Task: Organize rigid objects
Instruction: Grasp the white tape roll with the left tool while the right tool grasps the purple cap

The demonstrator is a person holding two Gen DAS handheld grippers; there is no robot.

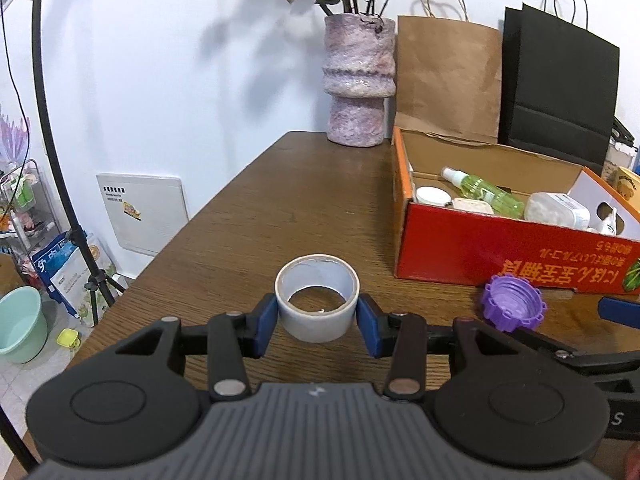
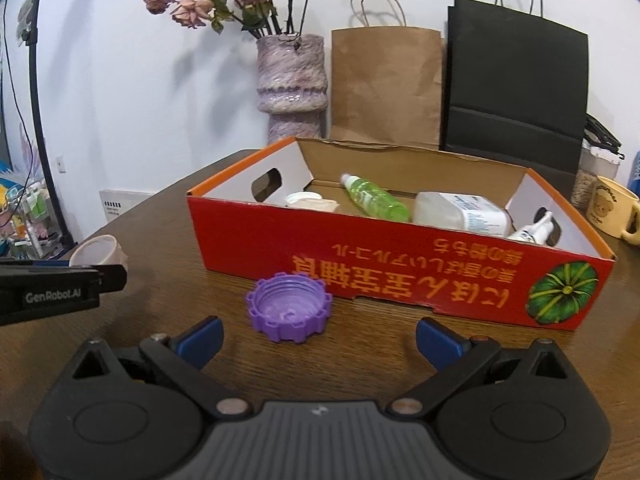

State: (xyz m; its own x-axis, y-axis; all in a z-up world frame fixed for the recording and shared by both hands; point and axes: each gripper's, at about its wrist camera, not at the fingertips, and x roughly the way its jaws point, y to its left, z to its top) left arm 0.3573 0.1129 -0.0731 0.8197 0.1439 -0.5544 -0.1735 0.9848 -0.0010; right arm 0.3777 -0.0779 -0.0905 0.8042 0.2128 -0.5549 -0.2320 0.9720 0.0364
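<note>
Tape roll: white, hollow, standing on its flat rim with its axis vertical, on the wooden table left of the red box. The left gripper is clamped on it, one blue pad against each side of the wall; whether the roll sits on the wood or is raised just clear cannot be told. From the right wrist view the same roll shows at far left, behind the other tool's black body.

Purple cap: ribbed, lying threads-up on the table, just in front of the box's long printed wall. It has no long axis to speak of; round, low, wide. It lies directly ahead of the right gripper, slightly left of centre between the fingers, and apart from them. Those jaws stand wide, nothing between them. The right hand is plainly the nearer to the cap; seen from the left wrist, the cap is well off to the right.

Box contents: a green spray bottle lying on its side, a clear flat container, a white jar, a small white pump bottle.

Judgement: the roll's way to the box runs rightward and up over the near wall. The cap wants a short forward reach with the jaws closing across its rim.

Behind: a mottled vase and two paper bags.
</note>
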